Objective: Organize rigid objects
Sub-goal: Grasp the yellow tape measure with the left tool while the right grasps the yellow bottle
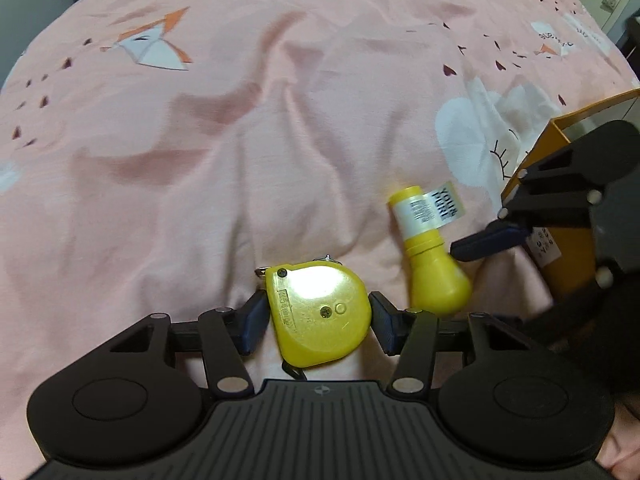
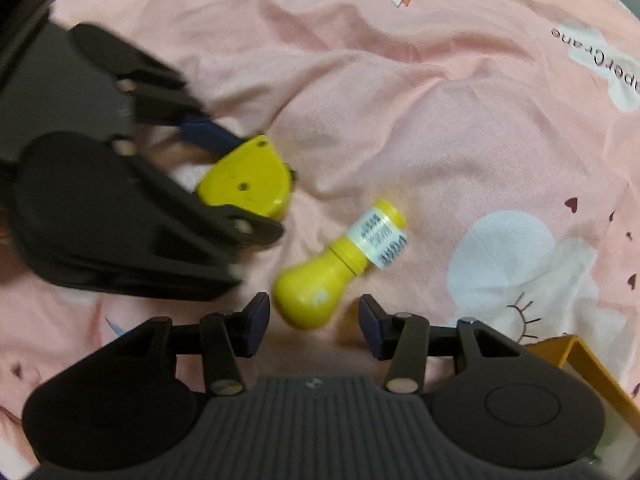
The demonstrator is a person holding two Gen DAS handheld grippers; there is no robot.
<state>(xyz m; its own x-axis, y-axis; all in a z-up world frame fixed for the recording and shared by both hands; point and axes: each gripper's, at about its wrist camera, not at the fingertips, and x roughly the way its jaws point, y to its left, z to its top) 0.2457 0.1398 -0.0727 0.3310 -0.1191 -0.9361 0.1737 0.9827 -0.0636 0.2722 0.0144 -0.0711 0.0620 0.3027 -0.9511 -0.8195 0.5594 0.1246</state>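
**Bed inventory: two yellow items, one box**

Pink printed bedspread (image 1: 280,128) carries all we list. Our left hand-held gripper (image 1: 318,318) stands parted around the yellow tape measure (image 1: 320,312), pads just beside its sides. Our right hand-held gripper (image 2: 314,320) stands parted at the bulbous end of the yellow bottle (image 2: 340,264), which lies flat. Orange box (image 1: 560,216) sits just right of it.

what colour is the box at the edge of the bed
Orange-yellow box, clearest in the left wrist view.

Two low wrist fisheyes close over the pink bedspread (image 1: 280,120), facing forward, sharing both yellow objects.
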